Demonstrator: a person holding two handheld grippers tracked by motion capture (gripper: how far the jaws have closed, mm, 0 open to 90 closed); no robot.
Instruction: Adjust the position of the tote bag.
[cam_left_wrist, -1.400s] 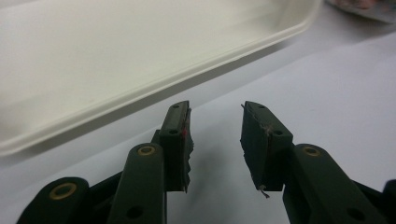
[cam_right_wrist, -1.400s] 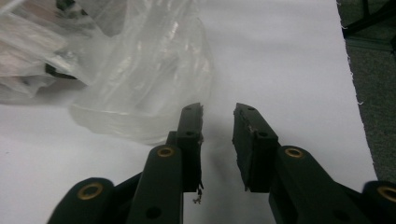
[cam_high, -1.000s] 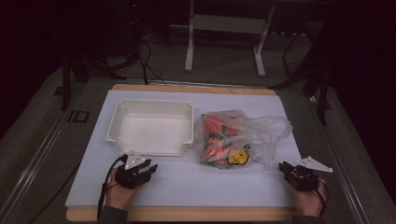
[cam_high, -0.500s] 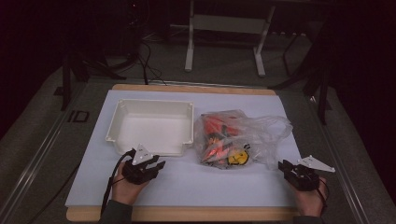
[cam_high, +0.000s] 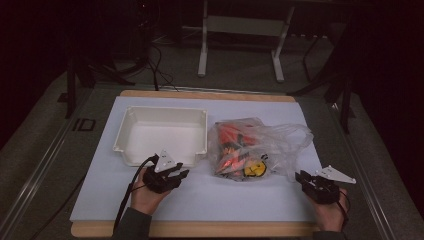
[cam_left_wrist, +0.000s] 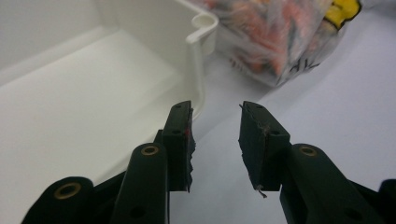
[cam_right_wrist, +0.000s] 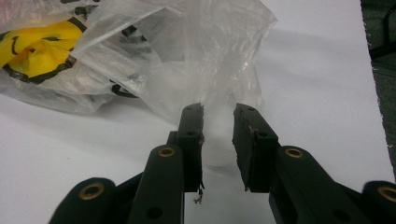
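A white plastic tray (cam_high: 131, 148) stands empty on the white mat, left of centre. Right of it lies a clear plastic bag (cam_high: 280, 142) holding orange pieces and a yellow item (cam_high: 255, 169). My left gripper (cam_high: 182, 174) hovers by the tray's near right corner (cam_left_wrist: 203, 25), open with nothing between its pads (cam_left_wrist: 215, 109). The bag (cam_left_wrist: 280, 32) lies beyond it. My right gripper (cam_high: 300, 176) is at the bag's right end; its jaws have just been opening. A fold of clear plastic (cam_right_wrist: 219, 70) reaches between its tips (cam_right_wrist: 218, 109), and the pads do not press on it.
The white mat (cam_high: 250, 200) covers a wooden board (cam_high: 200, 229) on a grey table. Metal stand legs (cam_high: 202, 50) and cables (cam_high: 155, 65) are on the dark floor behind. Bare mat lies between the two hands.
My left gripper has moved right and away from the person, rising a little, to the tray's near right corner. The right hand has stayed in place.
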